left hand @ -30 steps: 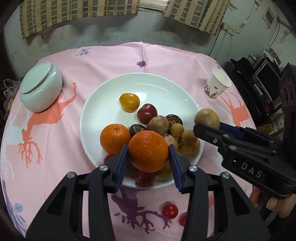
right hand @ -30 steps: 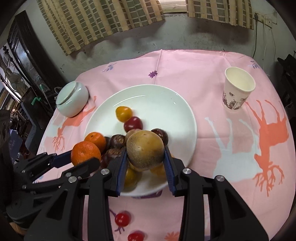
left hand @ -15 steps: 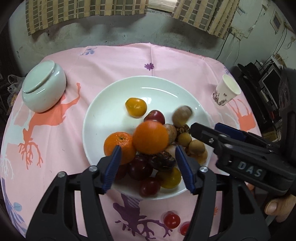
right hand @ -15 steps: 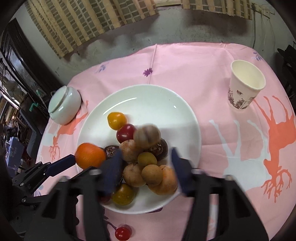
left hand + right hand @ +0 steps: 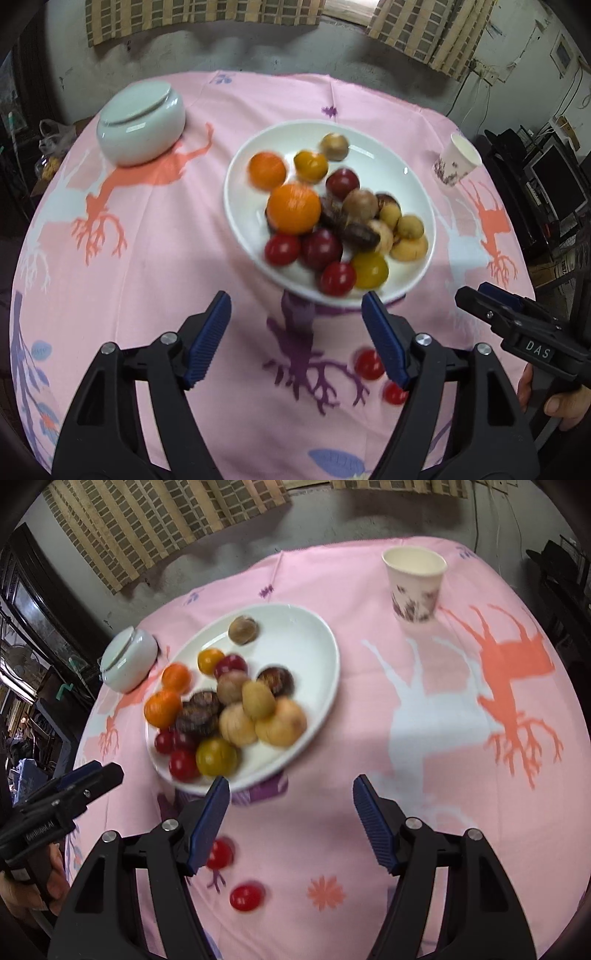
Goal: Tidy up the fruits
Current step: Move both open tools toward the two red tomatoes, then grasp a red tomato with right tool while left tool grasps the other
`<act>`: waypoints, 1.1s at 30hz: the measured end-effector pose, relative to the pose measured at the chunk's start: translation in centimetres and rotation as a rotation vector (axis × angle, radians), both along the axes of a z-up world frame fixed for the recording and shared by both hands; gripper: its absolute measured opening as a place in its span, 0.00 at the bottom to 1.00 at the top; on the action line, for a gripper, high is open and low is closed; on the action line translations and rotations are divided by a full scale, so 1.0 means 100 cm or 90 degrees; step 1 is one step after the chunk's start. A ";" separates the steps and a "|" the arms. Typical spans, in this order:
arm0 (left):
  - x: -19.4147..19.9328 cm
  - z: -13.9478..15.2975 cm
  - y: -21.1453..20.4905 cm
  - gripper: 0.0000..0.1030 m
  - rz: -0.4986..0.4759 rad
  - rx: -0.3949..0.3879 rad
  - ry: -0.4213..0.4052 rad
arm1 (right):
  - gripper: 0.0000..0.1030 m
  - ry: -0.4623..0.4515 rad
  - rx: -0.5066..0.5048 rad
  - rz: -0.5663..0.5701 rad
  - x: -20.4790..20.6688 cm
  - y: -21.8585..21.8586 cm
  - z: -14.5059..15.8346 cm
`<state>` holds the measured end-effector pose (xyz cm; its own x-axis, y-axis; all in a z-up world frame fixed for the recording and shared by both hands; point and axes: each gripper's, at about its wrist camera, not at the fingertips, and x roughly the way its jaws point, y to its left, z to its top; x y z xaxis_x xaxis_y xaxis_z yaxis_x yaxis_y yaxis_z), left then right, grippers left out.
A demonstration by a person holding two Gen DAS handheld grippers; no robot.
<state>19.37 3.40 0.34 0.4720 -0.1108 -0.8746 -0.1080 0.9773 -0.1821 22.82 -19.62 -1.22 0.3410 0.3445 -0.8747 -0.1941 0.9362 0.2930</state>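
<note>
The fruits are piled on the white plate (image 5: 236, 206), two oranges (image 5: 294, 209) at its left side. The left gripper (image 5: 295, 336) is held before the plate, its jaws just opened wide with nothing between them; the right gripper (image 5: 290, 821) is likewise spread and empty. Two red tomatoes (image 5: 246, 897) off the plate are fully seen only in the right view. A paper cup (image 5: 415, 587) stands right of the plate.

1. Right gripper (image 5: 288, 792) hangs over the pink cloth (image 5: 424, 709), jaws spread, nothing between them.
2. Fruit heaped on the white plate (image 5: 314, 657).
3. Two red fruits (image 5: 246, 897) lie loose near the left finger.
4. Paper cup (image 5: 415, 587) stands upright beyond.
</note>
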 end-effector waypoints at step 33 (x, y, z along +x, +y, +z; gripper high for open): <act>-0.122 -0.039 0.022 0.83 0.061 0.008 0.106 | 0.29 0.030 -0.142 0.135 -0.081 0.072 -0.057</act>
